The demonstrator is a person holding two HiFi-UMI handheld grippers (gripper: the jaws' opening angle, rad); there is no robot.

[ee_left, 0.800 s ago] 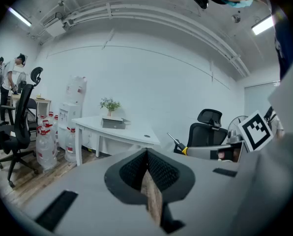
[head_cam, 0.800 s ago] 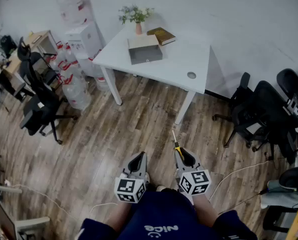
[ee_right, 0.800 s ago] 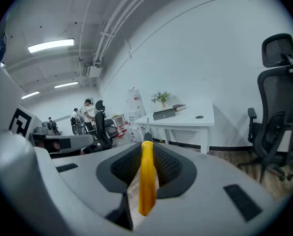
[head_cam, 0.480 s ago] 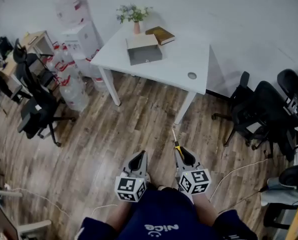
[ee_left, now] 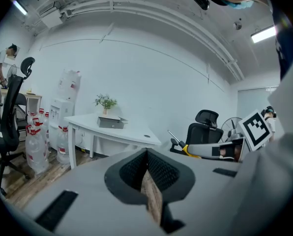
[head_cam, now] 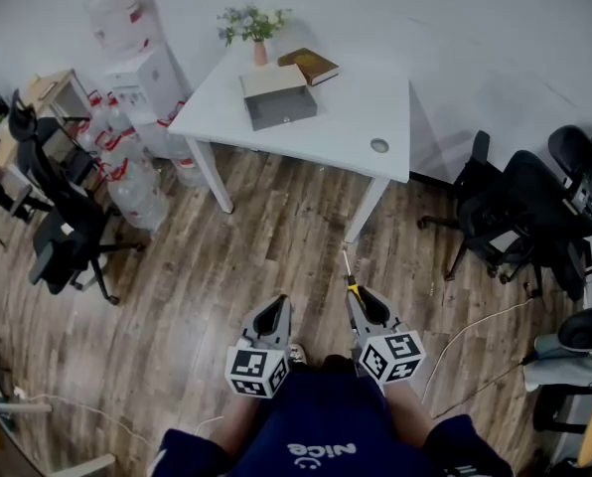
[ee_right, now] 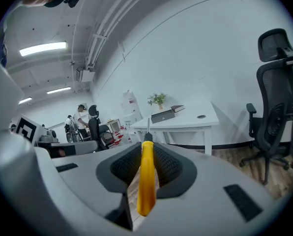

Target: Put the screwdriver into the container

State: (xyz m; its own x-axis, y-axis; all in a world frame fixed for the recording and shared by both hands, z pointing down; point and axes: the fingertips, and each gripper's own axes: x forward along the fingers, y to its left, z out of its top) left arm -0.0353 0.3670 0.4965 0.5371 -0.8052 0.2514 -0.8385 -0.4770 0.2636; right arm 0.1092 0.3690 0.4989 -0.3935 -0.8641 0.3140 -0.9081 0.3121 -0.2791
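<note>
My right gripper [head_cam: 361, 297] is shut on a screwdriver [head_cam: 349, 277], held low in front of the person's body. Its yellow handle [ee_right: 146, 177] lies between the pads and its thin metal shaft points forward past the fingertips. My left gripper [head_cam: 274, 307] hangs beside it, shut with nothing in it [ee_left: 147, 154]. The grey box-shaped container [head_cam: 279, 97] sits on the white table [head_cam: 366, 107], well ahead of both grippers. In the right gripper view the container [ee_right: 163, 115] lies straight beyond the screwdriver tip. The right gripper and screwdriver [ee_left: 185, 148] also show in the left gripper view.
A potted plant [head_cam: 251, 26] and a book [head_cam: 310, 65] stand behind the container. Black office chairs [head_cam: 529, 212] are at the right, another [head_cam: 63, 237] at the left. Water bottles and a dispenser [head_cam: 137, 87] stand left of the table. A white cable [head_cam: 475, 331] runs over the wooden floor.
The head view has drifted, so the table and container now sit a little further left in the picture. Both grippers keep the same pose, and the screwdriver stays in the right one.
</note>
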